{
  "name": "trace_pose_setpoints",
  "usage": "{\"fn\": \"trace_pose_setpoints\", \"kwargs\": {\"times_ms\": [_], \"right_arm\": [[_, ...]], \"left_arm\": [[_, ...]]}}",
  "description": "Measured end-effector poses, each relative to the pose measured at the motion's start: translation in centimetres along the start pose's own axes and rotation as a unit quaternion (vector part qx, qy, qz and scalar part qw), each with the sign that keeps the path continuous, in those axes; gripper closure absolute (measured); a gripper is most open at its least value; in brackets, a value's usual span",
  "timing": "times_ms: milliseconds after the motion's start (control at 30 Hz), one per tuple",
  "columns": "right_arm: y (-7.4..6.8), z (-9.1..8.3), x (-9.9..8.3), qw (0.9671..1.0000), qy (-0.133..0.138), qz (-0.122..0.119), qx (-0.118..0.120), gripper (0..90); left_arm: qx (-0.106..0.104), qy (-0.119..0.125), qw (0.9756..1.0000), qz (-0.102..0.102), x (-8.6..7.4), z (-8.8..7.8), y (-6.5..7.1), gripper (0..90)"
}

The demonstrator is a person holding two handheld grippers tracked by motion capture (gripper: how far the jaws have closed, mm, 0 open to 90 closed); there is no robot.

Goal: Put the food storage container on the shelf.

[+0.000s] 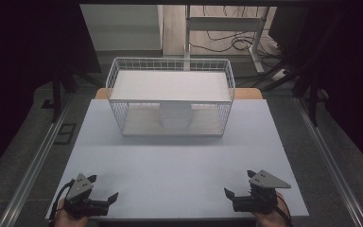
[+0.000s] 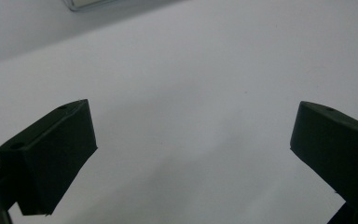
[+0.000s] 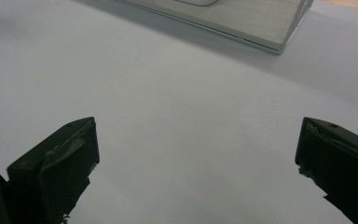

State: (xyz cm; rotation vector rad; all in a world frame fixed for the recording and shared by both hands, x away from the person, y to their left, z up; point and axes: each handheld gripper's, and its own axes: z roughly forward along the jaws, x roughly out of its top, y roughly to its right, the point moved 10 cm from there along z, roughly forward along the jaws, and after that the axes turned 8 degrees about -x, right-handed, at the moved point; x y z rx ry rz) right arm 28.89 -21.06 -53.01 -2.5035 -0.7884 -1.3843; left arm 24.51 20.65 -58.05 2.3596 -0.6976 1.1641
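A white wire basket rack (image 1: 170,71) with a flat white top shelf stands at the far middle of the pale table (image 1: 179,161). On its lower shelf sits a white round object (image 1: 175,117), partly hidden by the top shelf. My left gripper (image 1: 103,187) rests near the table's front left corner, jaws wide apart with nothing between them. At the front right corner my right gripper (image 1: 238,183) also stands open and holds nothing. In the left gripper view the left gripper (image 2: 193,135) faces bare table. The right gripper (image 3: 198,149) looks toward the rack's base (image 3: 242,18).
Dark floor surrounds the table, with metal rails (image 1: 33,165) along both sides. Behind the rack stand a white desk frame (image 1: 227,23) and loose cables (image 1: 227,42) on the floor. A wide stretch of table lies between the grippers and the rack.
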Motion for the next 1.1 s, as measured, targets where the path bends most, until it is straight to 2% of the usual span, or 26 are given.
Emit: {"fn": "trace_pose_setpoints", "kwargs": {"times_ms": [300, 500, 633, 667, 867, 1000, 1100], "right_arm": [[1.0, -1.4, -1.3, 0.9998, 0.000, 0.016, -0.015, 0.0], [1.6, -1.9, -2.7, 0.9993, -0.009, 0.021, -0.029, 0.0], [1.6, -2.0, -4.1, 0.9990, -0.023, 0.024, -0.031, 0.0], [1.5, -1.9, -4.7, 0.9986, -0.036, 0.023, -0.030, 0.0], [1.6, -1.9, -5.2, 0.9981, -0.042, 0.023, -0.039, 0.0], [1.6, -1.9, -5.3, 0.9979, -0.045, 0.025, -0.040, 0.0], [1.6, -1.8, -5.4, 0.9977, -0.050, 0.016, -0.043, 0.0]], "left_arm": [[0.008, 0.011, 0.9999, -0.007, -0.5, -1.2, -0.3, 0.0], [0.017, 0.023, 0.9994, -0.016, -1.0, -2.0, -0.6, 0.0], [0.016, 0.024, 0.9993, -0.023, -1.4, -2.2, -0.7, 0.0], [0.018, 0.025, 0.9993, -0.022, -1.4, -2.2, -0.7, 0.0], [0.023, 0.021, 0.9993, -0.018, -1.5, -2.1, -0.7, 0.0], [0.022, 0.023, 0.9992, -0.026, -1.6, -2.1, -0.8, 0.0], [0.021, 0.023, 0.9991, -0.030, -1.6, -2.1, -0.9, 0.2]]}}
